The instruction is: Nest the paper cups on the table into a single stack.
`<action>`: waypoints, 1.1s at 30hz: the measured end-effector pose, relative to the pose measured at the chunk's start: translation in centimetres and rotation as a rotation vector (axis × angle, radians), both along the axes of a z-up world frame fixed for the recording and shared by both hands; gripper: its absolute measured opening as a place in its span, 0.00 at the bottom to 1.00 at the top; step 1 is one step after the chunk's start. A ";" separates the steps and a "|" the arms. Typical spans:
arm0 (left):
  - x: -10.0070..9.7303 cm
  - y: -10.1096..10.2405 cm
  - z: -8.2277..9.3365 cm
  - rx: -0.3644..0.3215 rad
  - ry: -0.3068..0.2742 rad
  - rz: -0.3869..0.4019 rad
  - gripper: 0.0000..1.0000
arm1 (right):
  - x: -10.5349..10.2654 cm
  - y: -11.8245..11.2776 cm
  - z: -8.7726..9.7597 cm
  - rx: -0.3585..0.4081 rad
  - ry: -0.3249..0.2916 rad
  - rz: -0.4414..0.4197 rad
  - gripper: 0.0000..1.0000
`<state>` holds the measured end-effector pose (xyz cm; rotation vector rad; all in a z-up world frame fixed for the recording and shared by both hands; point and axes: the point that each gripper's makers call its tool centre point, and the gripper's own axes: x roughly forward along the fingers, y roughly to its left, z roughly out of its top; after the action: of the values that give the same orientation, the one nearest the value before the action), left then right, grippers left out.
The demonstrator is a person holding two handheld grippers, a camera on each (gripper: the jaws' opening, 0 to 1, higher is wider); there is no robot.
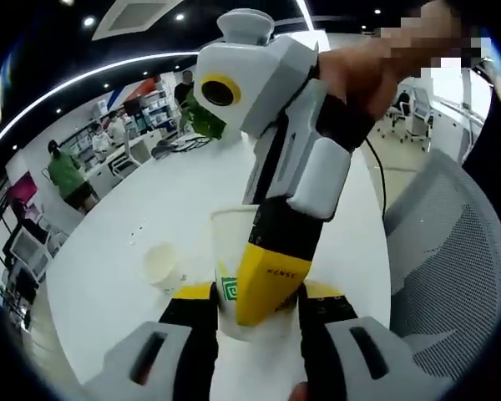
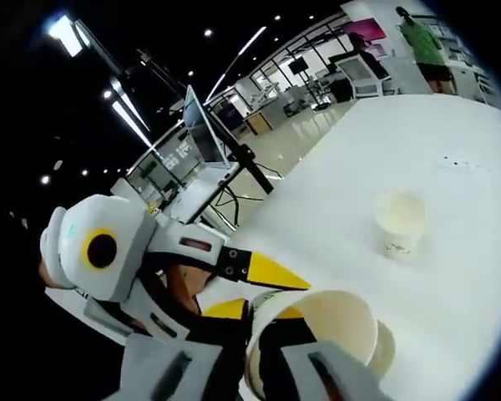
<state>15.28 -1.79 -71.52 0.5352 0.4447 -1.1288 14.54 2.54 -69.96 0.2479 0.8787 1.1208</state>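
1. We see a white table (image 1: pixel 234 175), a grey mesh chair (image 1: pixel 451 267) beside it, and a person in green (image 1: pixel 67 175) far behind.
2. One loose cup (image 1: pixel 161 266) stands alone on the table, apart from the tongs.
3. Our left gripper (image 1: pixel 255 313) is closed on a cup (image 1: pixel 234 242) with a green logo.
4. Our right gripper (image 2: pixel 263 351) grips a tilted cup (image 2: pixel 334 330); it crosses in front of the left one.
5. The writing on the yellow jaw is too blurred to read.

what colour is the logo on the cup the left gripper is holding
Green, printed on the white paper cup; clearest in the left gripper view.
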 end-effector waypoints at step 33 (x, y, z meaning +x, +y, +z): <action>2.2 4.3 -1.1 -0.171 0.159 0.288 0.52 | 0.9 -4.5 0.2 -0.152 -0.109 0.013 0.00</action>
<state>17.51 2.49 -72.63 0.2229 0.5389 -0.9237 15.39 -1.99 -69.76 0.0552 0.8648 1.0643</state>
